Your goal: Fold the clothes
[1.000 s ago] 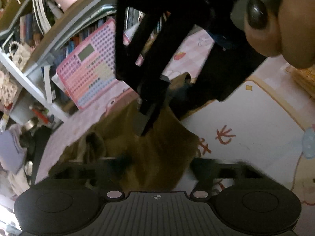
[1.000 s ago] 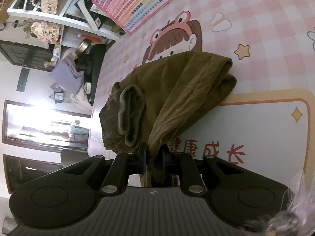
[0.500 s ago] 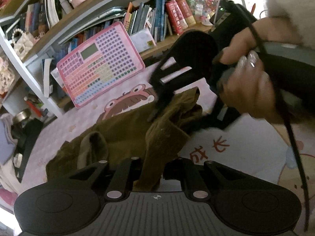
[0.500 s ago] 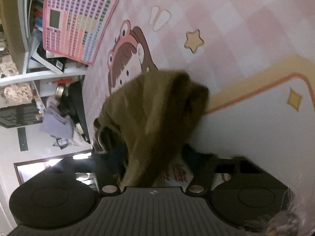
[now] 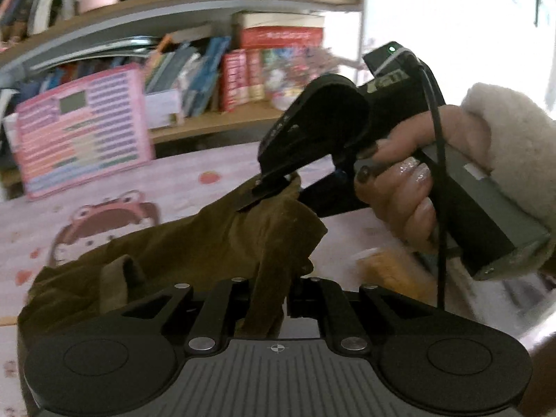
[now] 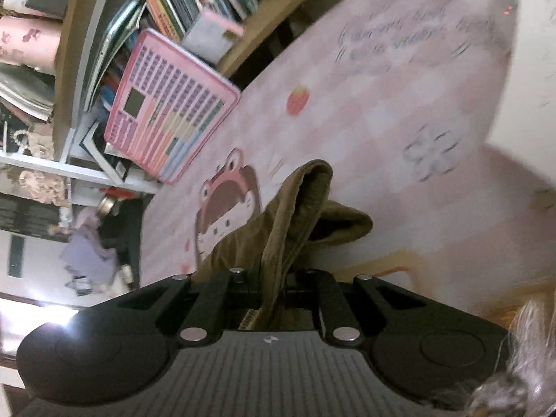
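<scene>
Black ribbed tongs (image 5: 267,299) with silver screws; the right tongs (image 5: 264,191) trail a black cable beside a cream fleece sleeve (image 5: 514,160).

Pretty sure we're in somebody's home here, most likely a kid's bedroom or study corner. We've got a pink checkered cartoon mat (image 6: 365,111) covering the surface, printed with a strawberry (image 6: 297,100), flowers and a little frog-hat character (image 6: 227,205). Behind it there's a bookshelf (image 5: 215,3) crammed with colourful children's books (image 5: 239,80), and a pink learning tablet toy (image 5: 81,132) with rows of buttons leans against it. In the right wrist view we also spot stacked magazines, beads and knick-knacks on a white shelf (image 6: 62,166). Cluttered, lived-in, definitely not a lab.
</scene>
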Demonstrator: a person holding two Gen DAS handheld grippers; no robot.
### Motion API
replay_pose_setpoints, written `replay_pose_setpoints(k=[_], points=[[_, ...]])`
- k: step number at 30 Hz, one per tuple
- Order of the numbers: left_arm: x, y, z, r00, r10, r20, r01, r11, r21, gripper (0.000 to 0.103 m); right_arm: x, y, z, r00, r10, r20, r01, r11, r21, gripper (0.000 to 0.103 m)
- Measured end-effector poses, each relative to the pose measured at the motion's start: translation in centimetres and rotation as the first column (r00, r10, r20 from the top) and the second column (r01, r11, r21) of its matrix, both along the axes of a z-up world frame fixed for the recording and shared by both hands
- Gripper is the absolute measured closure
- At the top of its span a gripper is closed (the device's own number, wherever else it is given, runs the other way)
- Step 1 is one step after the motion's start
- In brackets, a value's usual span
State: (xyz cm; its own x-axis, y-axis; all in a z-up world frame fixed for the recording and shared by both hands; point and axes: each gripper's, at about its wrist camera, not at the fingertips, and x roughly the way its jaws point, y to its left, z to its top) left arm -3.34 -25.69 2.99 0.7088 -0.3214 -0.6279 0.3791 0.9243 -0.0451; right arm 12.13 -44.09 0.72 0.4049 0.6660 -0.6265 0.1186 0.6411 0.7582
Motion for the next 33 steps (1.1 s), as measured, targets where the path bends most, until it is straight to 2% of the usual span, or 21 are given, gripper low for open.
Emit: replay_pose_setpoints(k=[4, 7, 11, 15, 19, 24, 26, 27, 28, 29, 30, 31, 32, 33], points=[[-0.8, 1.8, 0.8, 0.999, 0.047, 0.016, -0.046, 0.994, -0.099, 0.094, -0.6, 0.6, 1.8, 0.998, 0.022, 0.06, -0.021, 1.0, -0.021, 0.095], [-1.8, 4.0, 1.6, 0.993, 0.118, 0.03, -0.111, 0.976, -0.189, 0.094, -0.9, 2.9, 3.9, 0.988, 0.077, 0.136, -0.074, 0.997, -0.028, 0.095], [-3.4, 7.9, 2.1, 0.971, 0.237, 0.015, -0.222, 0.926, -0.306, 0.094, -1.2, 7.2, 6.4, 0.955, 0.186, 0.233, -0.177, 0.982, -0.061, 0.095], [-4.8, 11.6, 1.9, 0.937, 0.35, -0.024, -0.33, 0.856, -0.397, 0.094, -1.9, 12.0, 7.9, 0.914, 0.279, 0.296, -0.26, 0.96, -0.102, 0.094], [-5.9, 14.4, 1.3, 0.907, 0.417, -0.059, -0.402, 0.814, -0.419, 0.093, -2.5, 16.4, 8.2, 0.877, 0.357, 0.322, -0.323, 0.934, -0.154, 0.093], [-6.5, 18.0, 0.1, 0.883, 0.458, -0.103, -0.457, 0.79, -0.409, 0.09, -2.7, 21.4, 7.0, 0.861, 0.408, 0.305, -0.356, 0.91, -0.212, 0.091], [-6.7, 19.6, -0.5, 0.878, 0.461, -0.132, -0.473, 0.79, -0.389, 0.089, -2.8, 22.9, 6.5, 0.86, 0.412, 0.3, -0.355, 0.907, -0.229, 0.079], [-6.8, 20.4, -0.9, 0.875, 0.46, -0.152, -0.482, 0.793, -0.373, 0.083, -2.9, 22.9, 6.5, 0.865, 0.396, 0.308, -0.341, 0.914, -0.218, 0.072], [-6.8, 21.2, -1.2, 0.871, 0.46, -0.171, -0.49, 0.795, -0.357, 0.069, -3.0, 22.9, 6.5, 0.869, 0.38, 0.316, -0.328, 0.922, -0.207, 0.062], [-6.8, 22.0, -1.5, 0.863, 0.469, -0.187, -0.505, 0.796, -0.334, 0.061, -3.1, 22.9, 6.6, 0.873, 0.364, 0.324, -0.314, 0.929, -0.196, 0.059], [-6.9, 22.9, -1.6, 0.855, 0.481, -0.19, -0.518, 0.795, -0.317, 0.047, -3.2, 22.9, 6.6, 0.877, 0.348, 0.331, -0.301, 0.936, -0.185, 0.059], [-7.1, 23.8, -1.7, 0.849, 0.493, -0.189, -0.528, 0.793, -0.303, 0.042, -3.2, 22.9, 6.7, 0.881, 0.331, 0.338, -0.287, 0.942, -0.174, 0.055], [-7.2, 24.8, -1.8, 0.848, 0.496, -0.187, -0.53, 0.792, -0.304, 0.042, -3.3, 22.8, 6.7, 0.884, 0.315, 0.345, -0.274, 0.948, -0.162, 0.049], [-7.2, 25.8, -1.8, 0.851, 0.489, -0.189, -0.525, 0.79, -0.316, 0.042, -3.4, 22.8, 6.7, 0.887, 0.298, 0.352, -0.26, 0.954, -0.151, 0.047]])
